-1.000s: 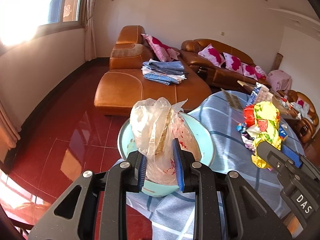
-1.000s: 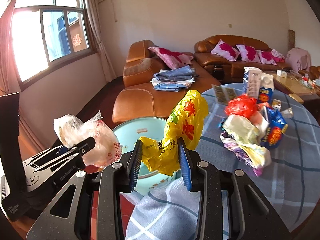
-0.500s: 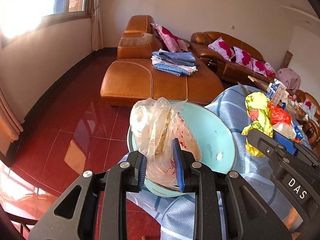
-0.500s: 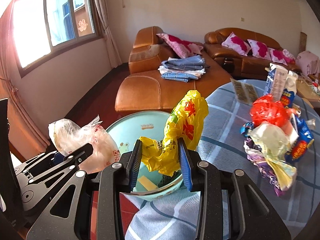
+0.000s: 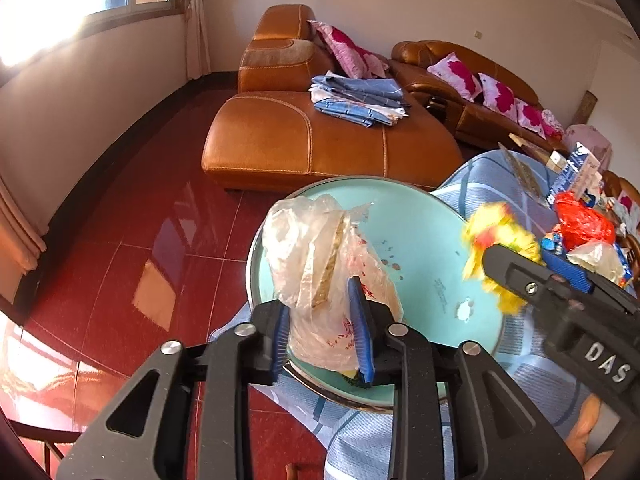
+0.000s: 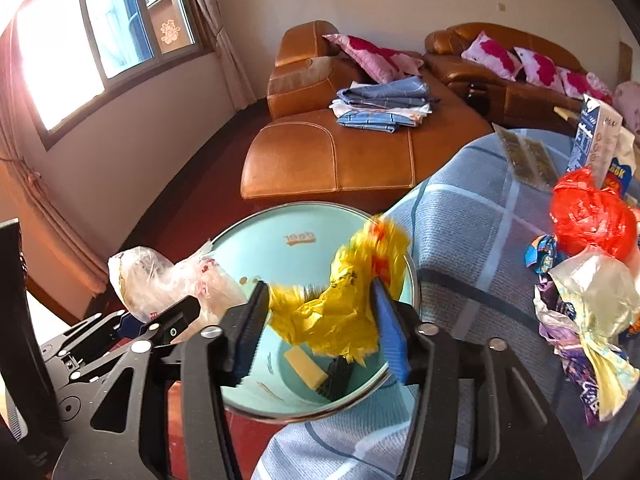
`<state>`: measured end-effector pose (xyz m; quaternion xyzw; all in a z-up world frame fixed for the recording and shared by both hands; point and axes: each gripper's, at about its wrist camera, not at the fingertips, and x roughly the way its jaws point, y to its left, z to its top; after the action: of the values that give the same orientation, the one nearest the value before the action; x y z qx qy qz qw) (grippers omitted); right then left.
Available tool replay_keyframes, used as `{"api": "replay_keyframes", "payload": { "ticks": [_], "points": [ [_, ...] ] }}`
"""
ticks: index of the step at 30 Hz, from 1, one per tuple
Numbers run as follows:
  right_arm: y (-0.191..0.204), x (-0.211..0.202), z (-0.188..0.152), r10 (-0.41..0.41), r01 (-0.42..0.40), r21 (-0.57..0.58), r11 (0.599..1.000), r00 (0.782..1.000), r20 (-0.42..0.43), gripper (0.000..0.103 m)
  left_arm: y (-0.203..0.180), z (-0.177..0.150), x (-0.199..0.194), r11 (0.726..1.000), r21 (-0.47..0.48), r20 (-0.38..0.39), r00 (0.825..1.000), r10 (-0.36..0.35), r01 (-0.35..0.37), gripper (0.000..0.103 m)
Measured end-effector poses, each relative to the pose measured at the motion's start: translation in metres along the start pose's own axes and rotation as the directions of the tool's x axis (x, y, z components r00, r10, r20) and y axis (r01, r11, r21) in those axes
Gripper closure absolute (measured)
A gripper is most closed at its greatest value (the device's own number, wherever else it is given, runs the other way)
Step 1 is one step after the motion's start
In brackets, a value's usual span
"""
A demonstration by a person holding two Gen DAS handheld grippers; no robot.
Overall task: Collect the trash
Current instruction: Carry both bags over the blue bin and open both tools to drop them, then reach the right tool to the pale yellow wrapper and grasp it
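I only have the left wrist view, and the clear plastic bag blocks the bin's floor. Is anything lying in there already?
Observer: Yes. A pale yellow block and a black ridged piece lie at the bottom of the teal bin.
Operator: The yellow bag is a blur for me. Is it between the right pads?
Observer: The right gripper has just been opening its jaws. The yellow bag hangs between them over the bin's mouth, blurred here too.
Operator: What does that gripper hide on the table?
Observer: A crumpled purple wrapper, below the red bag.
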<state>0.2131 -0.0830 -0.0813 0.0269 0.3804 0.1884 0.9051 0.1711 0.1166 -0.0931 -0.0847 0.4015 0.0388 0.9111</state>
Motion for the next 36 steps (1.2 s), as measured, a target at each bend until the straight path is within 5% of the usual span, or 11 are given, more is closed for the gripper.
{"api": "replay_keyframes", "payload": {
  "ticks": [12, 17, 36],
  "points": [
    [-0.013, -0.025, 0.009, -0.005, 0.003, 0.044, 0.999, 0.999, 0.042, 0.044, -0.002, 0.005, -0.011, 0.997, -0.010, 0.027, 0.996, 0.079, -0.079, 0.032],
    [-0.030, -0.050, 0.002, -0.037, 0.029, 0.095, 0.995, 0.996, 0.084, 0.044, -0.021, 0.006, -0.029, 0.993, 0.047, 0.073, 0.992, 0.102, -0.105, 0.031],
    [-0.097, -0.139, -0.045, -0.165, 0.126, 0.234, 0.964, 0.974, 0.154, 0.045, -0.103, -0.005, -0.088, 0.984, 0.177, 0.148, 0.989, 0.001, -0.027, 0.018]
  ]
}}
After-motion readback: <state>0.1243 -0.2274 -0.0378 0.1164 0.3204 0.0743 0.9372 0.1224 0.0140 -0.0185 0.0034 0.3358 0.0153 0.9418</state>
